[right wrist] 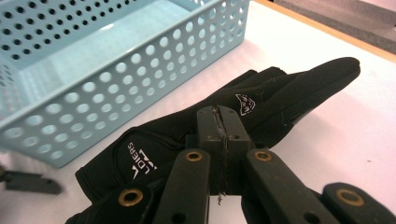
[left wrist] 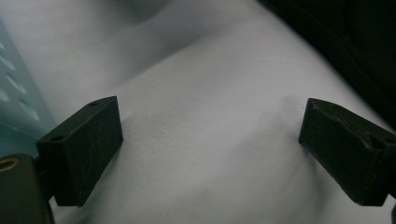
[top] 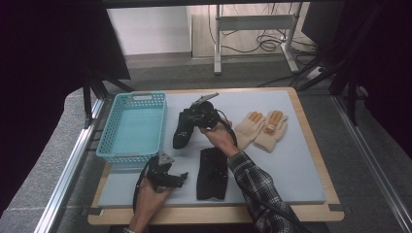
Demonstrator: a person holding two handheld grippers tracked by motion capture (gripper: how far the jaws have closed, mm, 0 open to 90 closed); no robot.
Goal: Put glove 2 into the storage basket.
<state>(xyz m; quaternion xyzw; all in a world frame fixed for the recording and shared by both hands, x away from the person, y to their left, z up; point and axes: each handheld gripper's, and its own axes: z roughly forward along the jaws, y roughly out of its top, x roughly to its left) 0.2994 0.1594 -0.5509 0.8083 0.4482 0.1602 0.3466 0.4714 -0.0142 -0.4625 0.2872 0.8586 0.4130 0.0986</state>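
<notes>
My right gripper (top: 191, 120) is held over the middle of the table, shut on a black glove (top: 182, 133) that hangs from it beside the basket. In the right gripper view the jaws (right wrist: 219, 123) press together, with the black glove (right wrist: 280, 93) and its white logo spread beneath them. A second black glove (top: 212, 174) lies flat on the grey mat near the front. My left gripper (top: 182, 176) rests low at the front left, open. In the left gripper view, the left gripper (left wrist: 210, 149) has bare mat between its fingers.
A light blue perforated basket (top: 111, 154) stands at the left of the mat, its wall (right wrist: 93, 93) close behind the held glove. A pair of beige gloves (top: 262, 128) lies at the right. The grey mat (top: 291, 165) lies on a wooden table.
</notes>
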